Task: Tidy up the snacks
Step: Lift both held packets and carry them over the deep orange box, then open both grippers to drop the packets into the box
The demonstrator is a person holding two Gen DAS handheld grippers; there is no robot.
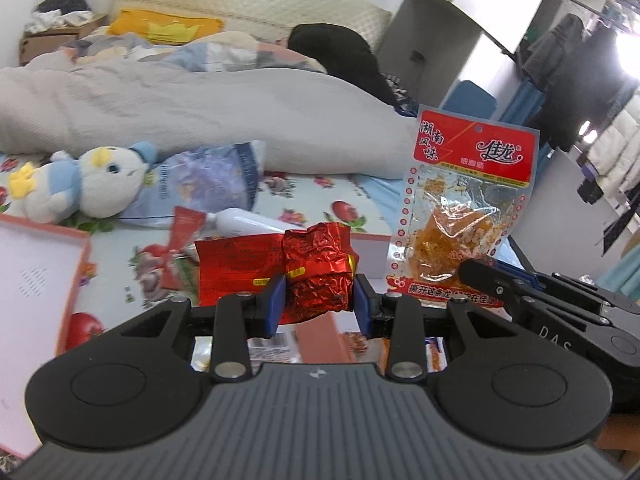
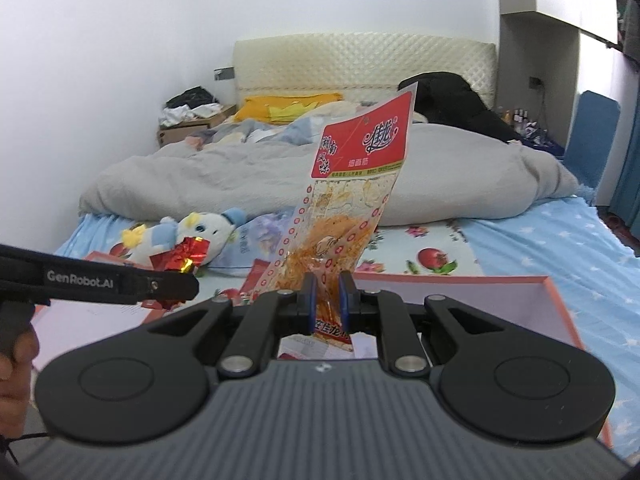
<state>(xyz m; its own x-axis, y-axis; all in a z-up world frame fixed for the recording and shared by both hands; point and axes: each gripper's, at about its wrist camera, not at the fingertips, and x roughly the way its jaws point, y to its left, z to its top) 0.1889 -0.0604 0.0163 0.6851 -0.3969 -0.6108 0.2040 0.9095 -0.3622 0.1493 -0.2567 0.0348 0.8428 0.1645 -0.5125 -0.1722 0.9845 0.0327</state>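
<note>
1. Left hand-held gripper (image 1: 316,300): jaws partway apart, blue pads clamped on both sides of a crumpled red foil snack pack (image 1: 318,270). It's held up off the bed (image 2: 540,248), with a flatter red packet (image 1: 236,270) right behind it. Can't tell if that one is gripped too or just lying on the bed.

2. Right hand-held gripper (image 2: 325,300): jaws nearly pressed together, pinching the bottom edge of a clear spicy-strip bag (image 2: 352,200) with a red header. The bag stands up tall and leans a bit to the right in the right wrist view. In the left wrist view it sits just right of the foil pack, also in the air.

3. Count: two hand-held grippers, one snack in each. One pink-rimmed box (image 2: 552,292) under the right gripper, plus a matching flat pink-edged piece (image 1: 40,264) at the left, maybe its lid. One plush toy (image 1: 84,184) on the bed, one white bottle-ish thing (image 1: 256,222) lying near it, and another red wrapper (image 1: 182,240) on the sheet.

4. Hard to see: what's inside the box is mostly blocked by the gripper bodies, just slivers of printed packets peeking through, so no count there. The person only shows as a bit of hand (image 2: 14,364) at the left edge of the right wrist view. Grey duvet (image 2: 260,176) and a dark bundle (image 2: 448,96) cover the far end of the bed.
</note>
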